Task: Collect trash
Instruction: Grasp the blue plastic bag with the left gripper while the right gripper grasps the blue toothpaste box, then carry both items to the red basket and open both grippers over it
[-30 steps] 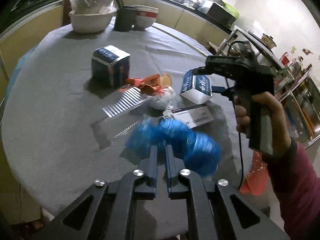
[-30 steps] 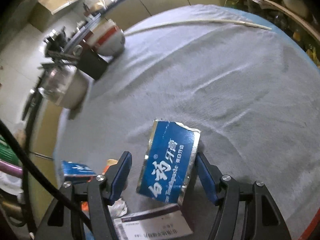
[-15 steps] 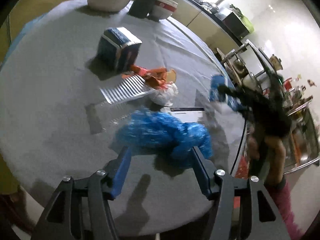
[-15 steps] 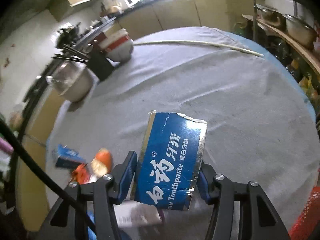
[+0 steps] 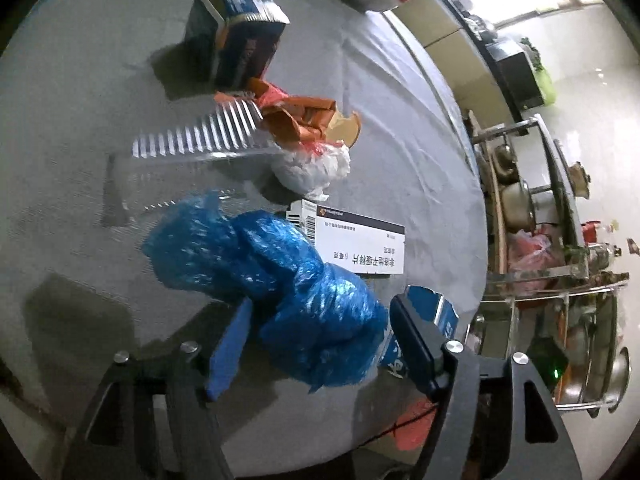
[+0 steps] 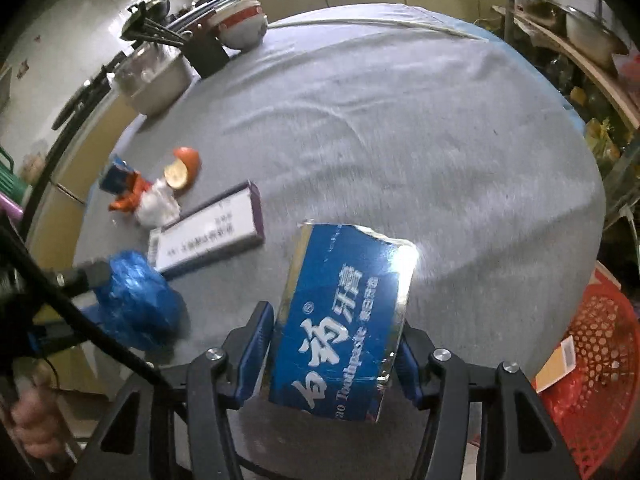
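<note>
A crumpled blue plastic bag lies on the grey tablecloth. Its near end sits between the fingers of my left gripper, whose jaws are opening and do not squeeze it. My right gripper is shut on a blue toothpaste box and holds it tilted above the cloth. A corner of that toothpaste box shows behind the left gripper's right finger. More trash lies beyond the bag: a white medicine box, a white crumpled bag, an orange wrapper, a clear ridged plastic tray.
A blue carton stands farther back. Bowls and a metal basin sit at the table's far edge. A red perforated basket is below the table's near right edge. A shelf with pots stands to the right.
My left gripper has opened from shut and let the blue bag down onto the cloth, rolling as it went. My right gripper has closed on the toothpaste box and carried it toward the table's near edge.
</note>
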`<state>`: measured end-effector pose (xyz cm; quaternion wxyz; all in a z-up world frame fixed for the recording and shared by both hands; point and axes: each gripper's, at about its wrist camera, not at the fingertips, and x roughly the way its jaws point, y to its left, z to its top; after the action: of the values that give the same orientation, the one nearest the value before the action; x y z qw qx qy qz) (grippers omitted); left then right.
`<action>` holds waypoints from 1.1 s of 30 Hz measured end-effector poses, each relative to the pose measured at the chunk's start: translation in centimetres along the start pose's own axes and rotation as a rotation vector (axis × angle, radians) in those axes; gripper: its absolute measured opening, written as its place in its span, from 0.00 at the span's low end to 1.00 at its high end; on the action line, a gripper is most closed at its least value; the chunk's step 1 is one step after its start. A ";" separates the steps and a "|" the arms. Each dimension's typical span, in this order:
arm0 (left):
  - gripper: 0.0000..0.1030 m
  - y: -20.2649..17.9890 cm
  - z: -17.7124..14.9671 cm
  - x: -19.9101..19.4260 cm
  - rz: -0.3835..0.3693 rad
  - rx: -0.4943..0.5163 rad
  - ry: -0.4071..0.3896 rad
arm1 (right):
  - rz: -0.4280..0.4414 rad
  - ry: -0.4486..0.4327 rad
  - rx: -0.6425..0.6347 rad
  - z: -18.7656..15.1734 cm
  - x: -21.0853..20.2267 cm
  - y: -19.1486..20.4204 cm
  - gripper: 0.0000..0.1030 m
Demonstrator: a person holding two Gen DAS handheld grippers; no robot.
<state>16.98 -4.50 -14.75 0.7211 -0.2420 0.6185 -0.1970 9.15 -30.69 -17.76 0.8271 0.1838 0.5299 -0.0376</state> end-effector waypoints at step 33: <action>0.57 -1.9 -3.6 -5.0 0.180 0.237 -0.206 | 0.017 -0.217 -0.041 -3.9 -5.3 0.3 0.55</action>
<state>12.71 -3.52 -10.03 0.8190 -0.1179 0.5328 -0.1774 3.57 -29.76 -14.35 0.8835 0.1662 0.4363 -0.0393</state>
